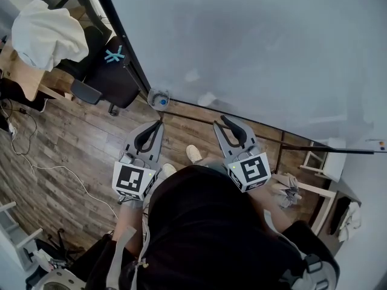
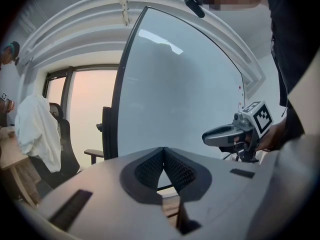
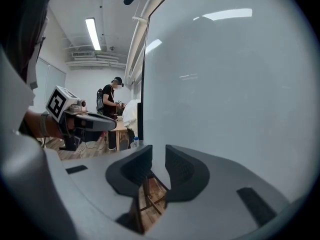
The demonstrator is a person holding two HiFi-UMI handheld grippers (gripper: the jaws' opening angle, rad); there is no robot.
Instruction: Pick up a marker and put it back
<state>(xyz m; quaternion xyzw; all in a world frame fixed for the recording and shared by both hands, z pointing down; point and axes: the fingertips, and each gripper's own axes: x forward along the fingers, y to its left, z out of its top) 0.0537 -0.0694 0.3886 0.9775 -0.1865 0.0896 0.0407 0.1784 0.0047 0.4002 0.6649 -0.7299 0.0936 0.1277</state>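
Observation:
No marker shows clearly in any view. A large whiteboard (image 1: pixel 254 47) stands in front of me, with a dark rail (image 1: pixel 254 128) along its lower edge. At the rail's far right lies a small white item (image 1: pixel 378 142) with a red mark, too small to identify. My left gripper (image 1: pixel 160 124) points at the board's lower left corner, and its ribbed pads (image 2: pixel 150 169) meet at the tips with nothing between them. My right gripper (image 1: pixel 224 119) is beside it, close to the board. A narrow empty gap shows between its pads (image 3: pixel 140 166).
A water bottle (image 1: pixel 159 99) with a blue cap stands on the wooden floor (image 1: pixel 72 150) at the board's corner. A black office chair (image 1: pixel 112 71) and a white cloth (image 1: pixel 48 32) are at the left, with cables (image 1: pixel 36 156) on the floor. A white stool (image 1: pixel 323 162) is at the right. Another person (image 3: pixel 109 99) stands far off.

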